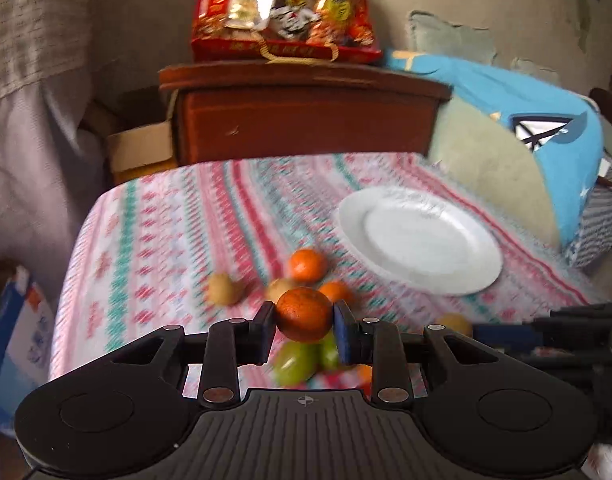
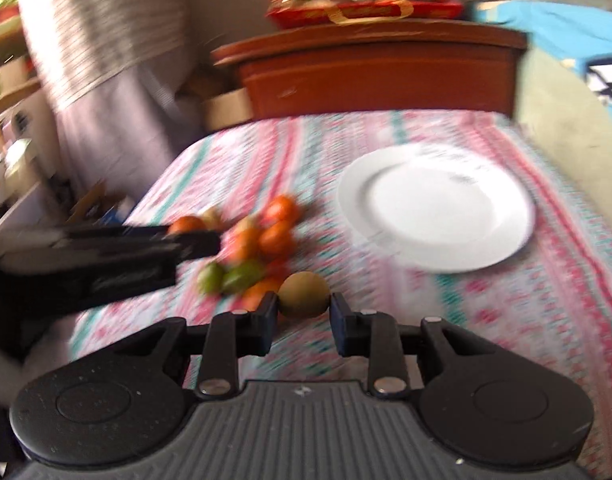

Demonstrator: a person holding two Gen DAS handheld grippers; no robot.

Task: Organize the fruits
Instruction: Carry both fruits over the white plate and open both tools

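My left gripper is shut on an orange tangerine, held above the fruit pile. Under it lie green fruits, more tangerines and a brownish-yellow fruit. My right gripper is shut on a brown-green round fruit. In the right wrist view the pile of tangerines and green fruits lies left of it, with the left gripper's black body reaching in from the left. A white plate rests bare on the patterned cloth, to the right of the pile.
The patterned tablecloth covers the table, whose left edge drops off. Behind it stands a brown wooden cabinet with a red snack bag on top. A blue cushion lies at the right, a cardboard box at the left.
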